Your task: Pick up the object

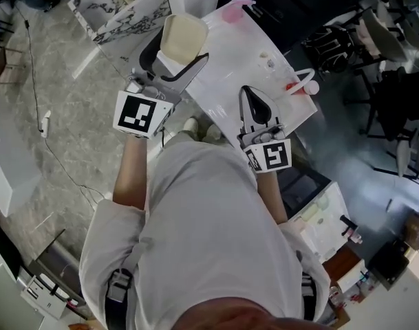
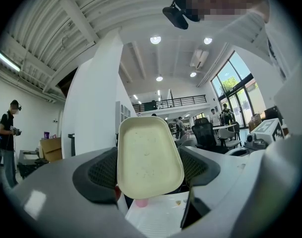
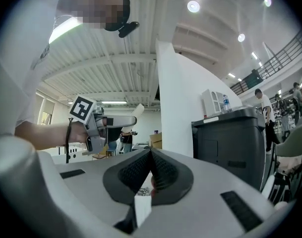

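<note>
A cream, rounded-rectangular tray [image 1: 184,33] stands upright above the white table [image 1: 226,57], gripped at its lower edges by my left gripper [image 1: 180,52]. In the left gripper view the tray [image 2: 150,148] fills the gap between the black pads, and the left gripper [image 2: 149,157] is shut on it. My right gripper [image 1: 247,92] hovers over the table's near side, to the right of the tray. Its jaws meet at the tips and hold nothing. The right gripper [image 3: 151,151] view also catches the left gripper [image 3: 111,121] with the tray [image 3: 136,110] at its left.
A pink cup [image 1: 232,12] sits at the table's far end, and a red-and-white item [image 1: 302,84] lies at its right edge. A marble-patterned block [image 1: 120,2] stands on the floor at the left, and black chairs [image 1: 388,81] at the right. A dark grey cabinet [image 3: 232,143] rises beside the right gripper.
</note>
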`<control>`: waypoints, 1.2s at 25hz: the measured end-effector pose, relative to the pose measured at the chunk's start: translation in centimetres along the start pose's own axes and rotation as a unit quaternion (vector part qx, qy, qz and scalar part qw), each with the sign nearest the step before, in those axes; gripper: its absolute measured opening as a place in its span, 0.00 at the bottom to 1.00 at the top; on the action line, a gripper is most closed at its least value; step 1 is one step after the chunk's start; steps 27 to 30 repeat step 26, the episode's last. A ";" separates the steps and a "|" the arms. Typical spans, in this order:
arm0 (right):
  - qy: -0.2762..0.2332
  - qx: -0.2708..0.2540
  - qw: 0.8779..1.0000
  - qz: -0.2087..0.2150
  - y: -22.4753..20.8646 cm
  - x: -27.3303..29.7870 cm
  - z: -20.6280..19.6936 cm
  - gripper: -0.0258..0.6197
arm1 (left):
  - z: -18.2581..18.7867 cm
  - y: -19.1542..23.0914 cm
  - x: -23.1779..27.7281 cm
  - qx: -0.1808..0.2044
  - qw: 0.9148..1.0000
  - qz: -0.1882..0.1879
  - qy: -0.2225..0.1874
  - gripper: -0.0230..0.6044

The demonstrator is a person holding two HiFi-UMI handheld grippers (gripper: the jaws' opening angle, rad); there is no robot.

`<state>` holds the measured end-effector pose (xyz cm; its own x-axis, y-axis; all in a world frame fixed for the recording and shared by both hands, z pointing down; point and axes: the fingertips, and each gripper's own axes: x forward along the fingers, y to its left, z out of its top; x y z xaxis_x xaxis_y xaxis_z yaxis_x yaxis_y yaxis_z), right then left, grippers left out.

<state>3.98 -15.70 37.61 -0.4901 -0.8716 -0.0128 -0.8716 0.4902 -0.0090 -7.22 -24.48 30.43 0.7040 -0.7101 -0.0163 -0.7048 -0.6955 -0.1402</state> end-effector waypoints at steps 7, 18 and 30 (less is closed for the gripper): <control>-0.017 -0.030 0.999 0.004 0.4 1.6 2.1 0.04 | -0.4 0.0 -0.6 -0.002 1.000 0.006 0.004 0.65; -0.028 -0.040 0.999 0.005 0.3 2.2 3.4 0.04 | -0.8 0.0 -0.9 -0.002 1.000 0.003 0.008 0.65; -0.028 -0.042 0.999 0.009 0.6 2.0 3.3 0.04 | -0.7 -0.4 -0.9 -0.001 1.000 -0.004 0.005 0.65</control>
